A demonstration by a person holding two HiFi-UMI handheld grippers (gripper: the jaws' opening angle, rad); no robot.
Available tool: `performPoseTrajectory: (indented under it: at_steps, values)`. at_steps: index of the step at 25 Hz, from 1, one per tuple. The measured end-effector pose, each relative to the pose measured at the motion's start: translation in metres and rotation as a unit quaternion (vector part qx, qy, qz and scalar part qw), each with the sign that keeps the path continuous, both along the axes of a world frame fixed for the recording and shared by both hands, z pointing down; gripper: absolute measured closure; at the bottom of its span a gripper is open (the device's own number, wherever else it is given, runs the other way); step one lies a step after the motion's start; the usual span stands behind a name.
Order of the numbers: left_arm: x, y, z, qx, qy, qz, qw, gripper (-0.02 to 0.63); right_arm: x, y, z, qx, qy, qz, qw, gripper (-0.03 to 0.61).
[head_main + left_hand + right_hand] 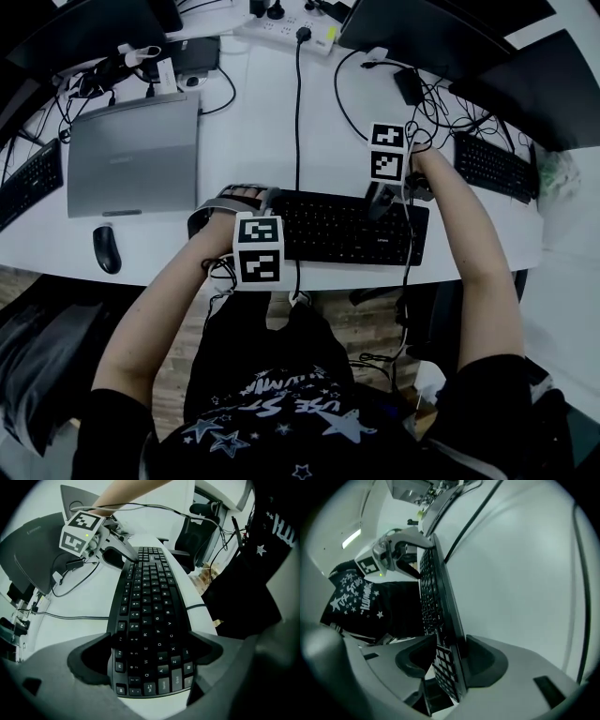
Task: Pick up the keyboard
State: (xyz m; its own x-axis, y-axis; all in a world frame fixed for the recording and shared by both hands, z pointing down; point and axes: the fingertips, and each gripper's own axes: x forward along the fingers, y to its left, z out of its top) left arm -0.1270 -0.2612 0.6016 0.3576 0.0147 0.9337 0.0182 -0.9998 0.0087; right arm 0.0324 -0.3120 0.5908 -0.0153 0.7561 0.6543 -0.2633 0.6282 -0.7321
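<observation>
**On the white table: two claws on one keyboard**

At the front edge of the white table lies the black keyboard, with its long side toward the person. Both claws are on it.

The left gripper comes down steeply on the left end of the keyboard. Its jaws stand very wide, one at the far long edge and one at the near long edge. The end keys show between them. The pads sit right against both edges, so this claw is grasping the keyboard across its width.

The right gripper is at the far edge, near the right end. Its jaws are much closer together. One jaw rests on the keys and the other is on the outside of the rim, next to the table top. The thin edge of the keyboard is pinched between them, so this claw is grasping it too.

I cannot tell if the keyboard is off the table at all.

A bare left arm and a bare right arm reach out to the claws.

Off to the left, well apart from the keyboard, lies a closed grey laptop. A black mouse sits just in front of it. A black cable runs from the back of the table to the keyboard's far edge. A second keyboard lies at the right, beyond the right arm.
</observation>
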Motion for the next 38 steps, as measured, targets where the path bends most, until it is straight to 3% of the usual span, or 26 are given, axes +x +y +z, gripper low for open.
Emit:
performPoseTrajectory:
  at_steps: [2,6,11,18,26,32,38]
  values:
    - [-0.001,-0.001,0.0,-0.001,-0.002,0.006,1.0,0.089,0.0,0.005,0.004,-0.012,-0.004,-0.023,1.0,0.388]
    - [0.0,-0.001,-0.001,-0.002,-0.002,0.013,0.9999,0.089,0.004,0.008,0.002,-0.038,-0.004,-0.015,0.999,0.41]
    - [-0.001,-0.003,0.0,-0.003,-0.001,0.016,0.9999,0.089,0.0,0.008,0.003,-0.03,-0.015,-0.03,0.999,0.425]
    - [-0.006,-0.004,-0.007,0.031,0.005,-0.023,0.9993,0.089,0.002,0.007,-0.008,0.035,-0.047,-0.036,0.998,0.439]
    - [-0.009,-0.008,-0.029,0.06,0.035,-0.112,0.9912,0.089,0.002,0.008,-0.027,0.117,-0.079,-0.047,0.989,0.443]
    - [-0.004,-0.012,-0.058,0.088,0.045,-0.144,0.9846,0.089,-0.001,0.009,-0.04,0.19,-0.103,-0.071,0.974,0.443]
    - [-0.002,-0.008,-0.078,0.11,0.051,-0.173,0.9775,0.089,-0.004,0.012,-0.05,0.272,-0.12,-0.105,0.949,0.443]
